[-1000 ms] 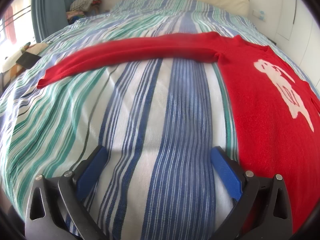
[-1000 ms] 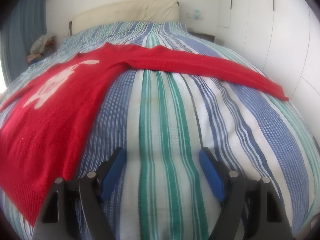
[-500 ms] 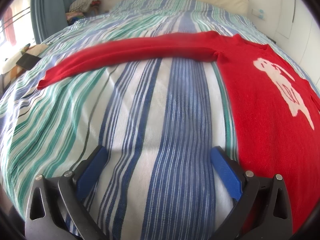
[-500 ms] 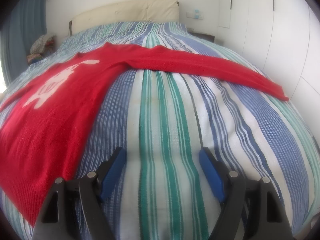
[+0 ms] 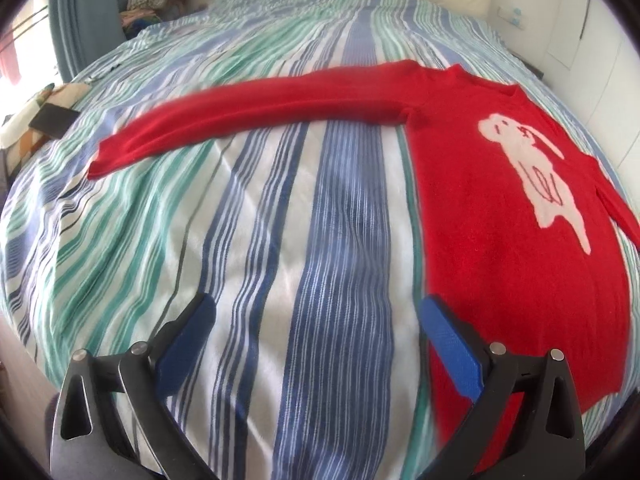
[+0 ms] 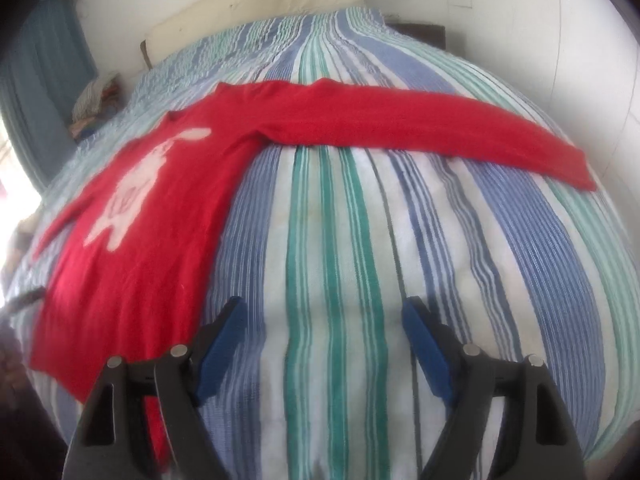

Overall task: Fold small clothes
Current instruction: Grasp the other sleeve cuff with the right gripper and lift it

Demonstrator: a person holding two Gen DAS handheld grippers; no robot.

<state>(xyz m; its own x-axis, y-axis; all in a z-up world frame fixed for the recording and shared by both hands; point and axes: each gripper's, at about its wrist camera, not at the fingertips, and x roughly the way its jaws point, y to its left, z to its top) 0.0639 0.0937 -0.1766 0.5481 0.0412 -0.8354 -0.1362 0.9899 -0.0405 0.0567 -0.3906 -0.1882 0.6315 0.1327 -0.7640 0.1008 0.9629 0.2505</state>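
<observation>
Your left gripper hangs above the striped bedspread with its blue pads spread wide and nothing between them, tilted steeply down toward the near edge of the bed. Just to its right lies the red sweater, flat and face up, a white animal figure showing on its chest; the right pad sits over the sweater's left hem edge, though you cannot tell whether it touches the cloth. One sleeve stretches out straight to the left across the stripes, its cuff well apart from your gripper. Your right gripper is also angled down at the bed, rolled a little so the bed looks tilted in that view, and its jaws have just been opening wider with only bare bedspread between them. From that side the sweater lies to the left, its hem near the left pad, and the other sleeve runs off to the right toward the far side. A cream headboard stands at the far end against the wall.
</observation>
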